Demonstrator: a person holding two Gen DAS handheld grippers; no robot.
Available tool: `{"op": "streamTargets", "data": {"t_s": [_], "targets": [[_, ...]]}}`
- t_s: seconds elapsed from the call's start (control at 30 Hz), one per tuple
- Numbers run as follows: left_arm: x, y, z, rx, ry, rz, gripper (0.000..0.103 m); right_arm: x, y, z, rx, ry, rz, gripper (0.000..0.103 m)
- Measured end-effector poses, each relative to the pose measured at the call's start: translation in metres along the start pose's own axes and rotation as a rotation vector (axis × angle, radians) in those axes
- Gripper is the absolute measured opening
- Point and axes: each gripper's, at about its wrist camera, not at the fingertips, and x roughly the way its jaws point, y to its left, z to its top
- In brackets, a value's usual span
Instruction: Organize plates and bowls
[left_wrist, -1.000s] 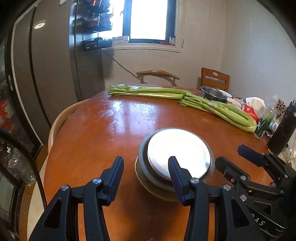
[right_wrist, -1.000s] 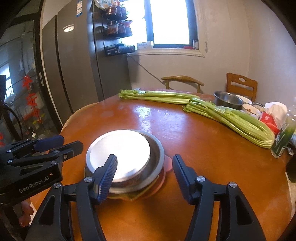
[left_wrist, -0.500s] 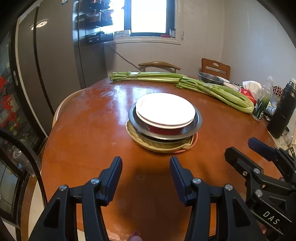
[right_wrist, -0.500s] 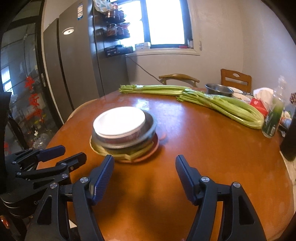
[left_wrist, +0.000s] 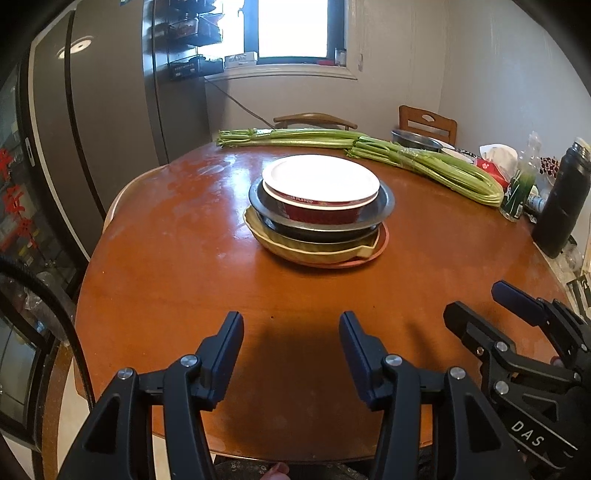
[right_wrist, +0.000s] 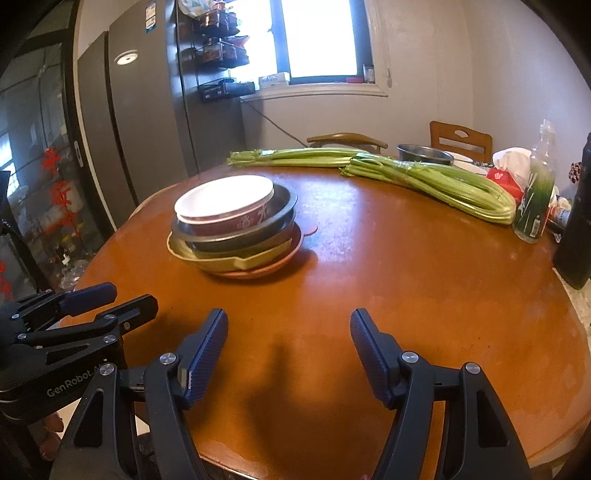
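A stack of dishes stands mid-table: a white-rimmed red bowl (left_wrist: 320, 177) on top, a metal bowl (left_wrist: 384, 204) under it, then a yellowish dish (left_wrist: 291, 246) and a pink plate (left_wrist: 381, 246) at the bottom. In the right wrist view the same stack (right_wrist: 229, 206) sits to the left. My left gripper (left_wrist: 291, 325) hovers open over bare table near the front edge, well short of the stack. My right gripper (right_wrist: 289, 322) is also open with nothing between its fingers. Each gripper shows in the other's view: the right gripper (left_wrist: 484, 314) and the left gripper (right_wrist: 110, 301).
The round brown table (left_wrist: 177, 266) carries two celery bunches (left_wrist: 424, 164) at the back, a steel bowl (left_wrist: 413, 138), a black flask (left_wrist: 561, 206) and a green bottle (right_wrist: 535, 201) on the right. A grey fridge (left_wrist: 96, 110) stands left, and wooden chairs (left_wrist: 428, 122) behind.
Both grippers have drawn back from the stack toward the near table edge and sunk a little. The stack now lies farther off. The right jaws stand slightly wider.
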Motion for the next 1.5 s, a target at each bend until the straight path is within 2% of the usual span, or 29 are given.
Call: {"op": "streamTargets", "data": {"t_s": [0.5,1.5], "targets": [[0.009,-0.007,-0.006,0.019,0.011,-0.027,0.054,0.005,-0.003,-0.005,0.011,0.029,-0.012,0.071],[0.016,-0.003,-0.007,0.027,0.037,-0.007,0.054,0.015,0.002,-0.009,0.010,0.071,-0.006,0.071]]}}
